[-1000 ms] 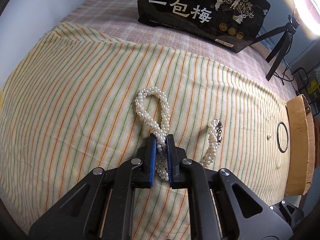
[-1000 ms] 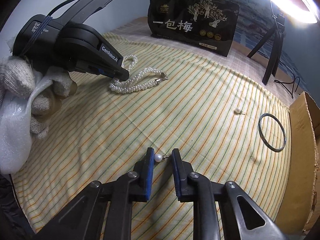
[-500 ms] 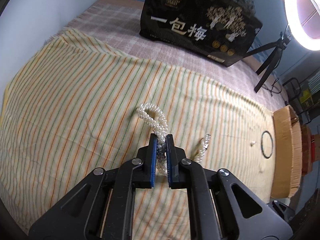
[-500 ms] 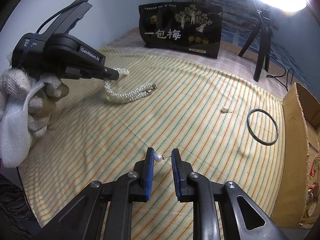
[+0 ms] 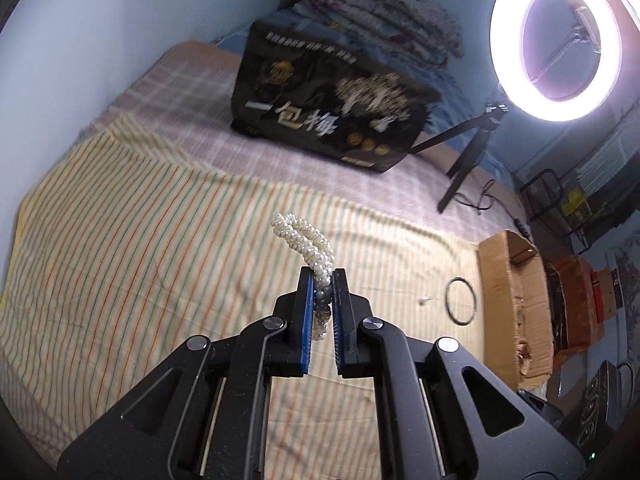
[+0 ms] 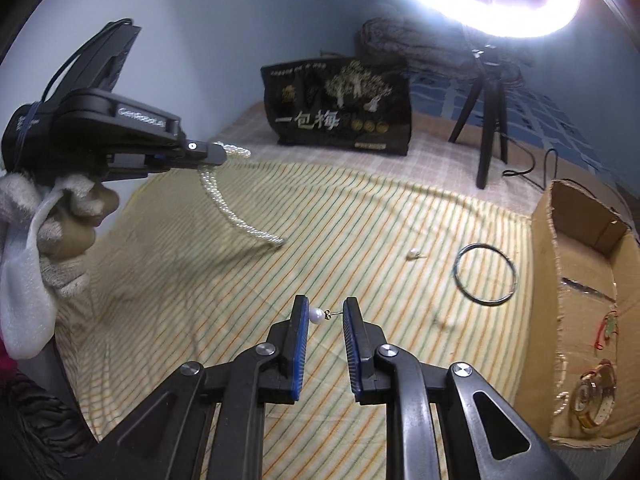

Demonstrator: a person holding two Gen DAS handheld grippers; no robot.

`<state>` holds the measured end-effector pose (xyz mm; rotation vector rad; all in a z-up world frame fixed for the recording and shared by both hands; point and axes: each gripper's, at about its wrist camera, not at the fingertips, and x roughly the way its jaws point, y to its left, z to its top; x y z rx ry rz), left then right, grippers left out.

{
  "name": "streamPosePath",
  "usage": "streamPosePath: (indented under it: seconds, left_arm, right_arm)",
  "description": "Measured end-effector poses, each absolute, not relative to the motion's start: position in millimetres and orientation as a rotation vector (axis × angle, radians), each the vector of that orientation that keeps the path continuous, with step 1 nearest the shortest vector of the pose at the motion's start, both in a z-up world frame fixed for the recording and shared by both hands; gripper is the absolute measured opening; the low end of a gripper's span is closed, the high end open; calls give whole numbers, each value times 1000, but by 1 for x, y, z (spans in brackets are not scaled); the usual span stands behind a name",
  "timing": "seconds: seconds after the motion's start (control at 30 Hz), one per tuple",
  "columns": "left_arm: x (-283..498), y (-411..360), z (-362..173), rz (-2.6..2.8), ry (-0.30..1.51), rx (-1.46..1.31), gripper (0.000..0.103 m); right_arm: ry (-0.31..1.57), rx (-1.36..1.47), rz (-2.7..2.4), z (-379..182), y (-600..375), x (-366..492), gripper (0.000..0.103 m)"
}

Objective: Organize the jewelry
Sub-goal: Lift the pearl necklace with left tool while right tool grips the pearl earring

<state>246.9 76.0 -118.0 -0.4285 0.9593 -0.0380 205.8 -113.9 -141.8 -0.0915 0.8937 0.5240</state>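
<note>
My left gripper (image 5: pixel 322 276) is shut on a white pearl necklace (image 5: pixel 302 236) and holds it above the striped cloth (image 5: pixel 140 248). In the right wrist view the left gripper (image 6: pixel 218 156) shows at the left, with the necklace (image 6: pixel 228 216) hanging from it and its free end trailing near the cloth. My right gripper (image 6: pixel 325 312) is shut on a pearl earring (image 6: pixel 317 315), held crosswise between its blue pads. A second pearl earring (image 6: pixel 414 255) and a dark bangle (image 6: pixel 486 278) lie on the cloth near the cardboard box (image 6: pixel 580 248).
The cardboard box (image 5: pixel 516 280) stands open at the right edge; a gold watch (image 6: pixel 594 404) lies inside. A black bag (image 5: pixel 332 116) with Chinese lettering stands at the back. A ring light on a tripod (image 5: pixel 468 164) stands at the back right.
My left gripper has lifted the pearl necklace off the cloth. My right gripper has risen and tilted up, still holding the pearl earring.
</note>
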Motion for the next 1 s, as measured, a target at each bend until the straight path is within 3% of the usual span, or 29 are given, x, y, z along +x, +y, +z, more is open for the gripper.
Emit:
streamPosePath:
  seconds: [0.4,1.0]
  left_arm:
    - [236,30,-72,-159,890,-414,6]
    - [226,-101,-15,-430,831,-296,6]
  right_arm:
    - [818,-11,435,-104,-174,215,16]
    - [742,101,234,-72,-293,244,16]
